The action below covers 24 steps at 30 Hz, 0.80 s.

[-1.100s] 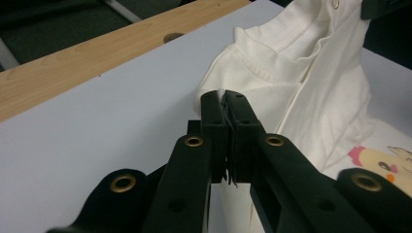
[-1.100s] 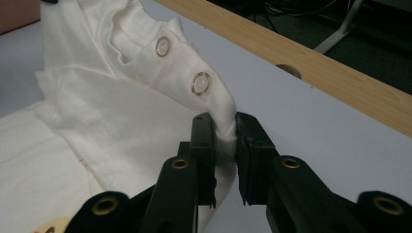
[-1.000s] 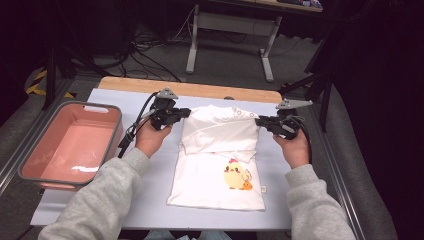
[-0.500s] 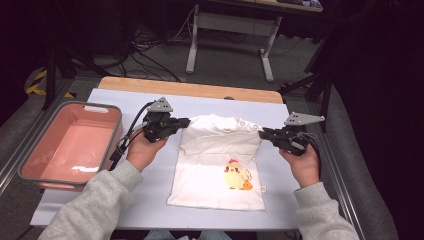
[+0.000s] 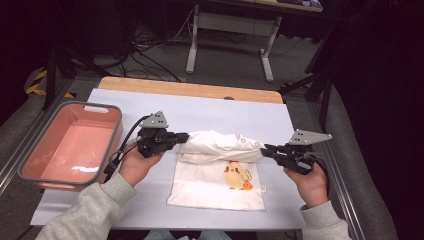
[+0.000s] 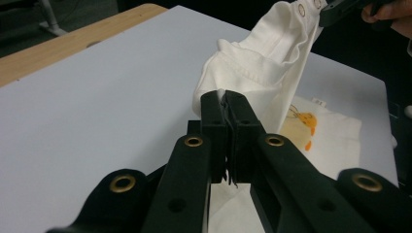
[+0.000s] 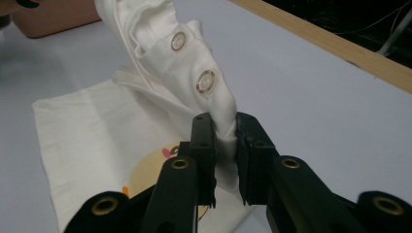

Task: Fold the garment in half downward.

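The high view looks forward and down on the whole worktop (image 5: 210, 112) from above the person's side. Each of the 2 gripper views sits close behind its own jaws and looks low across the worktop. All 3 views share the white garment (image 5: 220, 145) (image 6: 262, 63) (image 7: 189, 82) near the middle.

No legible text, brand, number or sign appears in any view. The white garment (image 5: 220, 170) carries a printed picture of a yellow chick (image 5: 234, 177) but no lettering. A small white tag (image 5: 262, 189) sits at the garment's lower right edge, and the same tag (image 6: 318, 102) appears in the left gripper view; whatever is printed on it is too small to read. The snap fasteners (image 7: 206, 81) near the garment's pinched edge bear no readable marking.
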Each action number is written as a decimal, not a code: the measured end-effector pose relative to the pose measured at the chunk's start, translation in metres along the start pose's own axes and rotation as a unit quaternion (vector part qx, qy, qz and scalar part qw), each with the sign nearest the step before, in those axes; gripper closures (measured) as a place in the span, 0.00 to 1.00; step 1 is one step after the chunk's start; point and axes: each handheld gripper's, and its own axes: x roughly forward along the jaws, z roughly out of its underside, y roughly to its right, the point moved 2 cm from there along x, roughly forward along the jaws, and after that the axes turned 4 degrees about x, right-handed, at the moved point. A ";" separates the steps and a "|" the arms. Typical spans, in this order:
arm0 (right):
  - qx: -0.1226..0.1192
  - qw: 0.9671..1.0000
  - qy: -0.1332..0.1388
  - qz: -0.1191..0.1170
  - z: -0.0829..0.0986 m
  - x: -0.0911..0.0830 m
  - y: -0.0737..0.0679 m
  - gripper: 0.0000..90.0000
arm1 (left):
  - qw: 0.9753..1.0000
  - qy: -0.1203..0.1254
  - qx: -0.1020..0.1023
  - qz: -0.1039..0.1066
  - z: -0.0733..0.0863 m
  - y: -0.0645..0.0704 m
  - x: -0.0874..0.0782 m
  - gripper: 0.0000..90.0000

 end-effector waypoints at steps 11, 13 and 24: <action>-0.004 1.000 -0.025 -0.019 0.026 -0.006 -0.025 0.88 | 0.999 -0.021 0.008 0.024 0.026 0.024 -0.004 0.97; -0.007 0.999 -0.031 -0.021 0.031 -0.005 -0.029 0.88 | 0.999 -0.024 0.010 0.029 0.030 0.027 -0.004 0.97; -0.024 0.997 -0.063 -0.035 0.053 -0.001 -0.044 0.87 | 0.996 -0.069 0.016 0.049 0.055 0.038 0.002 0.97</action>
